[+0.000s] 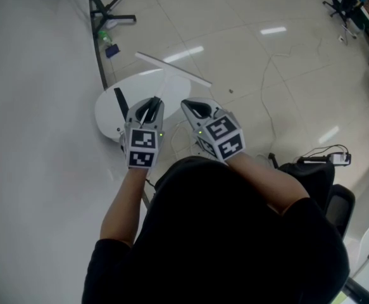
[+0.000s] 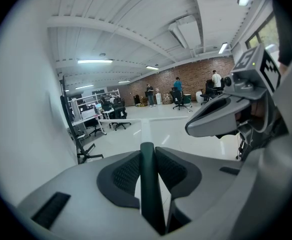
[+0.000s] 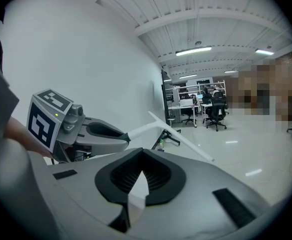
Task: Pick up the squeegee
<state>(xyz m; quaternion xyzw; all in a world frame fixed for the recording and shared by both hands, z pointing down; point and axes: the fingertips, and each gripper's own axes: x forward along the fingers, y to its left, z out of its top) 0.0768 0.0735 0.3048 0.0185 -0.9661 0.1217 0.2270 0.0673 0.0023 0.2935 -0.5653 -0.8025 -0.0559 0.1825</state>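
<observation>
The squeegee (image 1: 171,68) is T-shaped, with a long white blade, a white shaft and a dark grip. It hangs in the air above the floor. My left gripper (image 1: 151,101) is shut on the dark grip, which stands between its pads in the left gripper view (image 2: 147,184), with the white shaft (image 2: 145,130) running forward. My right gripper (image 1: 190,104) floats just right of it, shut with nothing between its pads (image 3: 142,154). The right gripper view shows the squeegee blade (image 3: 183,139) sticking out of the left gripper (image 3: 105,134).
A round white table (image 1: 108,120) with a black strip (image 1: 119,103) on it lies below the grippers, against the white wall on the left. A black stand base (image 1: 108,8), a green bottle (image 1: 105,38), a floor cable (image 1: 269,81) and an office chair (image 1: 317,179) surround it.
</observation>
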